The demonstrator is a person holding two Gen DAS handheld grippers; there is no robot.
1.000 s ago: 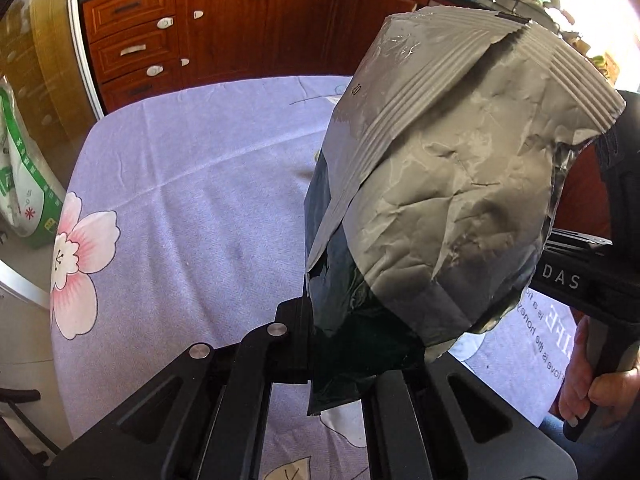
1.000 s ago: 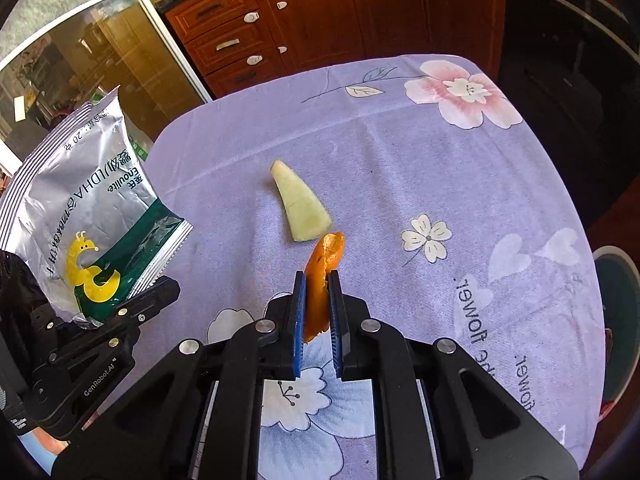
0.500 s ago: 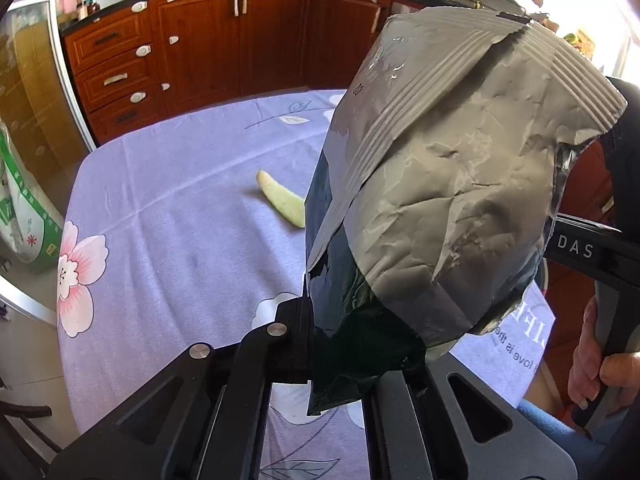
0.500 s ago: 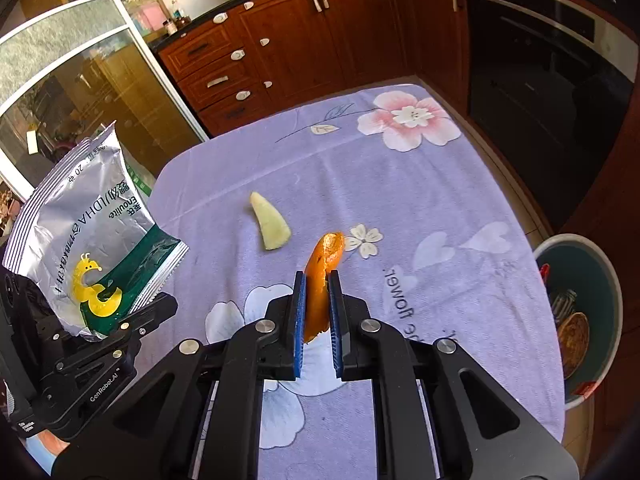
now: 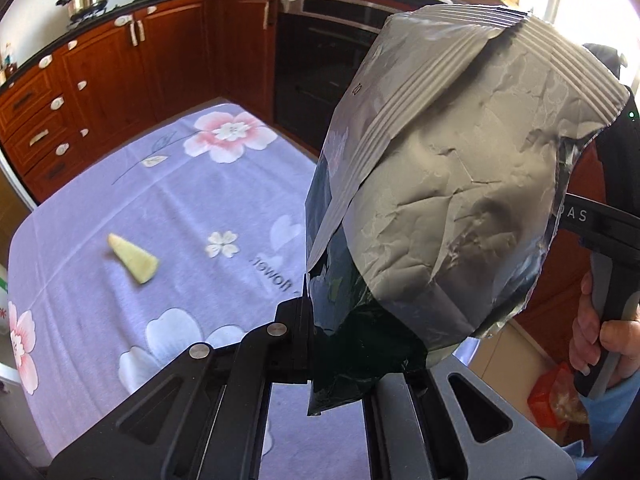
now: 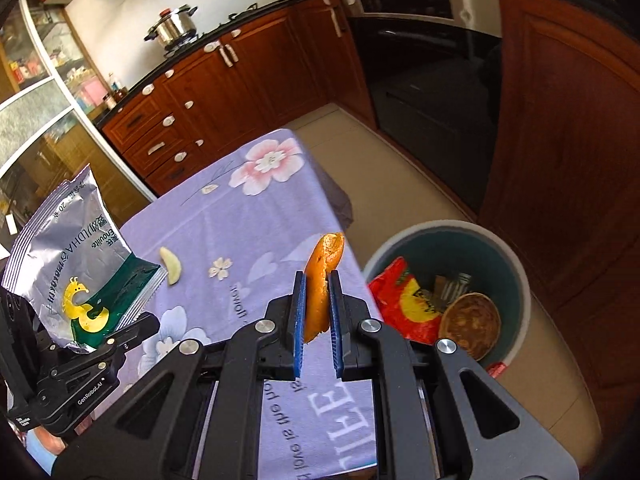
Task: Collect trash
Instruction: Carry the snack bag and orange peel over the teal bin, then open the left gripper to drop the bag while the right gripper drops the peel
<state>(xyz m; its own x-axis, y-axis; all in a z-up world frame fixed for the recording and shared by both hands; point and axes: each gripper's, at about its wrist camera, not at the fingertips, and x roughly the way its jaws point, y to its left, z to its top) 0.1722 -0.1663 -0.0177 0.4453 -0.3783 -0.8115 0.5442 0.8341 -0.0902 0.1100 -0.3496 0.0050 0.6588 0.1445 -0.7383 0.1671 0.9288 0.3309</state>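
On silver pouch "Enoulite", left tongs "GenRobot.AI"

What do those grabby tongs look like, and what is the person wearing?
Both tongs, left and right, are black angular frames with silver bolts. The right tongs have blue pads. The left body reads "GenRobot.AI" in white. A light blue sleeve shows.

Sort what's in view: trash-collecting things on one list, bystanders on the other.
Job:
- foil bag, in left gripper
- orange peel, in right gripper
- pale peel on the tablecloth
- bin

Bystanders:
- pot
- oven
- cabinets
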